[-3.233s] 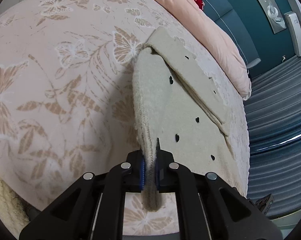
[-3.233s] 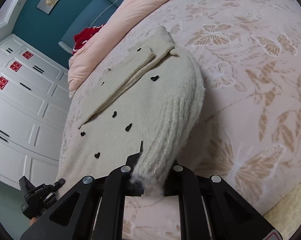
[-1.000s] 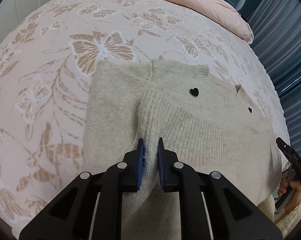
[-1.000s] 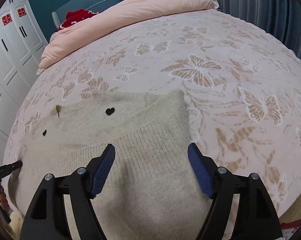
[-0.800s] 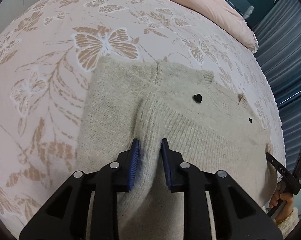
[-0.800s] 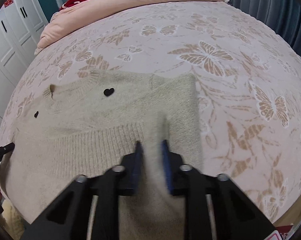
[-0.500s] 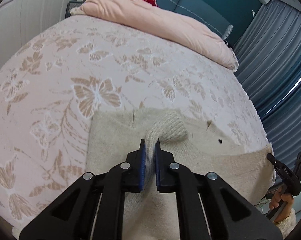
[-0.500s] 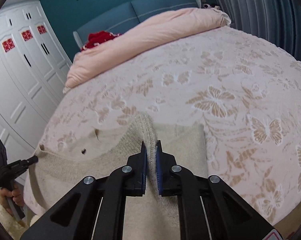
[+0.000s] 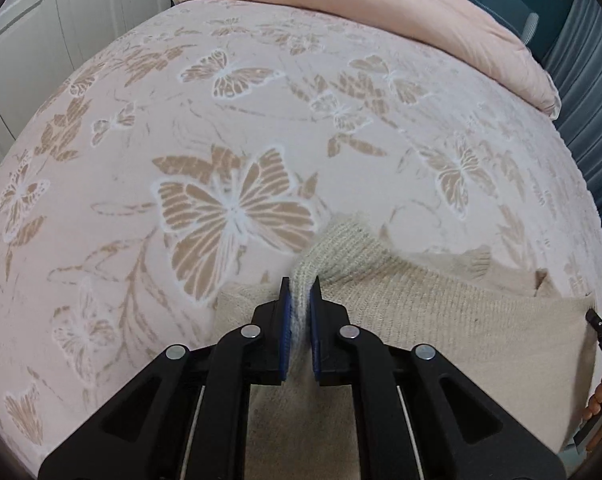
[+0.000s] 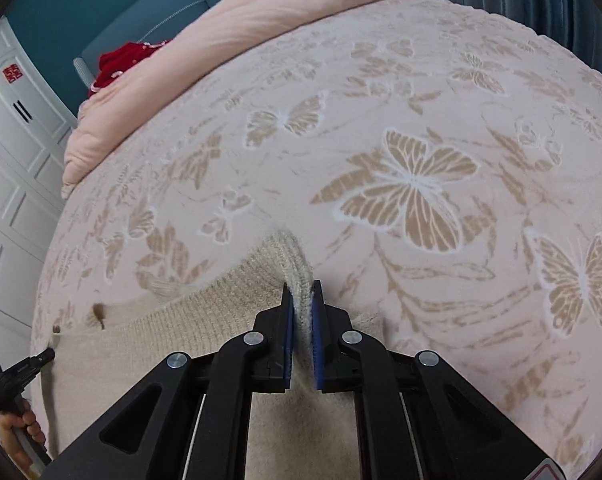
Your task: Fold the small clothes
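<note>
A small beige knit sweater (image 9: pixel 441 316) lies on the bed near the front edge. My left gripper (image 9: pixel 299 292) is shut on a corner of its ribbed edge and holds it raised above the cloth below. My right gripper (image 10: pixel 301 296) is shut on the other corner of the same ribbed edge of the sweater (image 10: pixel 173 328), also lifted. The raised edge stretches between the two grippers and hides the sweater's front. The other gripper's tip shows at the far edge of each view.
The bedspread (image 9: pixel 229 128) is pink with tan butterflies. A rolled pink duvet (image 10: pixel 237 36) lies along the head of the bed, with a red item (image 10: pixel 121 64) beside it. White wardrobes (image 10: pixel 5 152) stand on the left, grey-blue curtains (image 9: pixel 589 80) on the right.
Both grippers opened on the sweater, then shut on its ribbed edge about half a second ago. Since then they have carried that edge up and forward over the sweater.
</note>
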A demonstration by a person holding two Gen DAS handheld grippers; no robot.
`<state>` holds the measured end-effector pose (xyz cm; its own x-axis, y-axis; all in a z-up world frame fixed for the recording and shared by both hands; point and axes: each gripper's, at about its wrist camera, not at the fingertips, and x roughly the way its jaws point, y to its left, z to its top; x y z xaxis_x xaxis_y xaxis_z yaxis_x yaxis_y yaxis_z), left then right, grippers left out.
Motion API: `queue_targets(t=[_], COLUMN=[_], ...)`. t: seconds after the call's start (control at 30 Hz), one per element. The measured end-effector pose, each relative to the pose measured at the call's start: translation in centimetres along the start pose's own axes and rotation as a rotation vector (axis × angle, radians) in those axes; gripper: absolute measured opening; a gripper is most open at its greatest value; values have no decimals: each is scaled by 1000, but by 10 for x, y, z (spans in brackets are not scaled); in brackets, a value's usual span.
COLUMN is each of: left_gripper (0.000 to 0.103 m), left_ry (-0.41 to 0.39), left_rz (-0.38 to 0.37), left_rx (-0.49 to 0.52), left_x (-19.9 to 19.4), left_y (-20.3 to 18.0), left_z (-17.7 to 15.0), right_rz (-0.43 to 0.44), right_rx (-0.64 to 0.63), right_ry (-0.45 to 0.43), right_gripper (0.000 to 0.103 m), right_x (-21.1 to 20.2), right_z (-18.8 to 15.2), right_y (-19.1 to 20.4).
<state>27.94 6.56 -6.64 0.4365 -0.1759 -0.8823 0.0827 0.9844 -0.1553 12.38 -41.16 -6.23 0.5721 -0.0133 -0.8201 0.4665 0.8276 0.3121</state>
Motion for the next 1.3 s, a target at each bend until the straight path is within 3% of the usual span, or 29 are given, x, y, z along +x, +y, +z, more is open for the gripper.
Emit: queue_targets(t=[0.07, 0.13, 0.17, 0.2, 0.27, 0.3, 0.37, 0.43, 0.53, 0.6, 0.67, 0.7, 0.77, 0.87, 0.93, 1.0, 1.07, 1.13, 1.2, 1.3], left_gripper=[9, 13, 24, 43, 59, 60, 60, 60, 60, 60, 60, 61, 62, 62, 58, 56, 54, 60, 66, 66], left_ry=[18, 8, -5, -20, -93, -121, -154, -159, -103, -56, -19, -19, -34, -36, -19, -27, -40, -80, -119, -121], left_rz=[13, 11, 12, 22, 62, 63, 29, -58, -140, -136, -67, -30, 0, 57, -3, -19, 15, 1, -38, -81], left_rx=[20, 23, 24, 24, 6, -7, -55, -82, -6, 77, 133, 154, 172, 137, 102, 122, 149, 132, 112, 111], left_x=[9, 6, 0, -8, -34, -48, -76, -97, -107, -99, -88, -84, -84, -84, -81, -84, -92, -108, -120, -118], left_y=[-2, -2, -1, 0, 4, 7, 9, -3, -45, -74, -85, -83, -68, -27, -1, 3, -9, -20, -31, -50], left_z=[-6, -9, -11, -12, -18, -23, -41, -66, -110, -137, -159, -166, -171, -170, -170, -172, -172, -168, -156, -129], right_rz=[-7, 2, -5, -31, -43, -15, 62, 151, 284, 304, 281, 266, 234, 101, 30, 89, 44, -13, 37, 151], right_rx=[0, 12, 18, 15, -1, -10, -49, -114, -201, -277, -310, -297, -238, -100, -26, 60, 28, -47, -104, -181], right_ry=[31, 6, -20, -52, -122, -143, -136, -90, 39, 108, 143, 137, 117, 72, 53, 60, 47, 23, 3, 18], right_gripper=[9, 14, 20, 30, 36, 36, 35, 30, 20, 18, 16, 8, 4, 0, 0, 0, 0, 11, 14, 14], right_x=[11, 3, -6, -19, -48, -63, -84, -92, -83, -71, -62, -62, -67, -77, -81, -88, -97, -105, -109, -97], right_z=[-4, -7, -8, -10, -18, -26, -51, -83, -142, -177, -198, -200, -193, -177, -172, -171, -169, -165, -156, -139], right_y=[-2, -4, -3, -1, 4, 8, 27, 58, 117, 151, 163, 157, 127, 48, -6, -38, -32, -5, 25, 83])
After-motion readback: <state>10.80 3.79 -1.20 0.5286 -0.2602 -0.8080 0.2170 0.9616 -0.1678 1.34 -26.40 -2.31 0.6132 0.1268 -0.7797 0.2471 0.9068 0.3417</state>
